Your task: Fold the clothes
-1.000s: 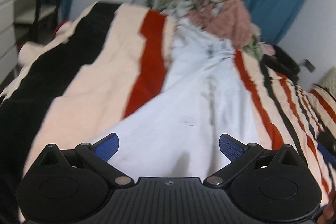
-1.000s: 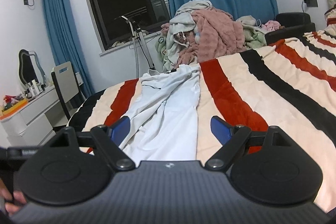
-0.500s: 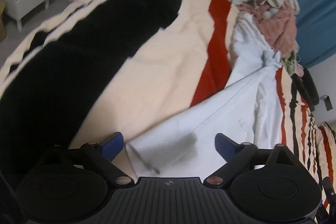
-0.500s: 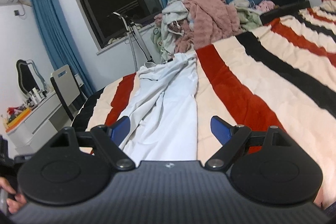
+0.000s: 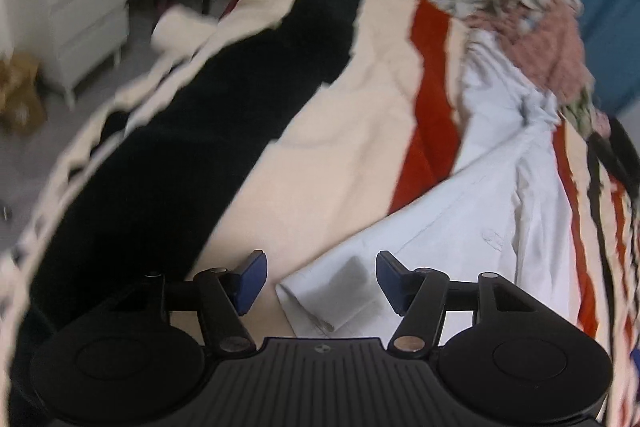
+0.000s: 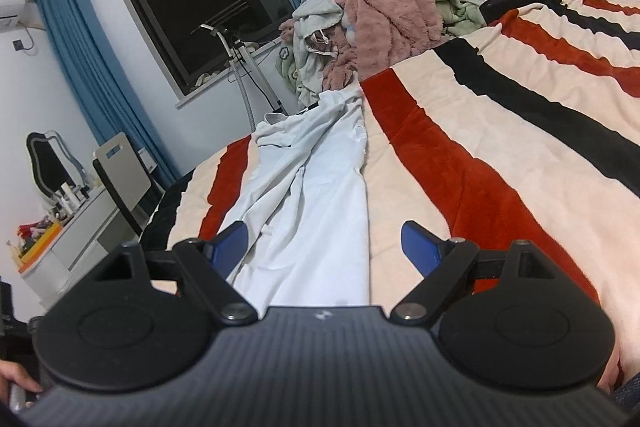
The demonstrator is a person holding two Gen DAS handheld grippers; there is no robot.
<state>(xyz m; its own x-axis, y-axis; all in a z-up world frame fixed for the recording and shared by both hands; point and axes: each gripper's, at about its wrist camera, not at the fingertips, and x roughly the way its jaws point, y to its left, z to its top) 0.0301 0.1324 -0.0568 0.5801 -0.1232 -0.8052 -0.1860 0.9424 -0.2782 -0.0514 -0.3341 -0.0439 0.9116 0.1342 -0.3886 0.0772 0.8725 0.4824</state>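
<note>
1. White garment (image 6: pixel 320 195) lies stretched lengthwise on the striped blanket (image 6: pixel 500 131).
2. Your left gripper (image 5: pixel 318 277) is spread, jaws straddling the garment's hem corner, nothing pinched.
3. Your right gripper (image 6: pixel 324 243) is spread over the garment's near end.
4. Clothes pile (image 6: pixel 372 23) sits beyond.

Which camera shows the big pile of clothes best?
The right wrist view: the pile of clothes is sharp there, by the window. In the left wrist view the pile is blurry and squeezed near the edge.
</note>
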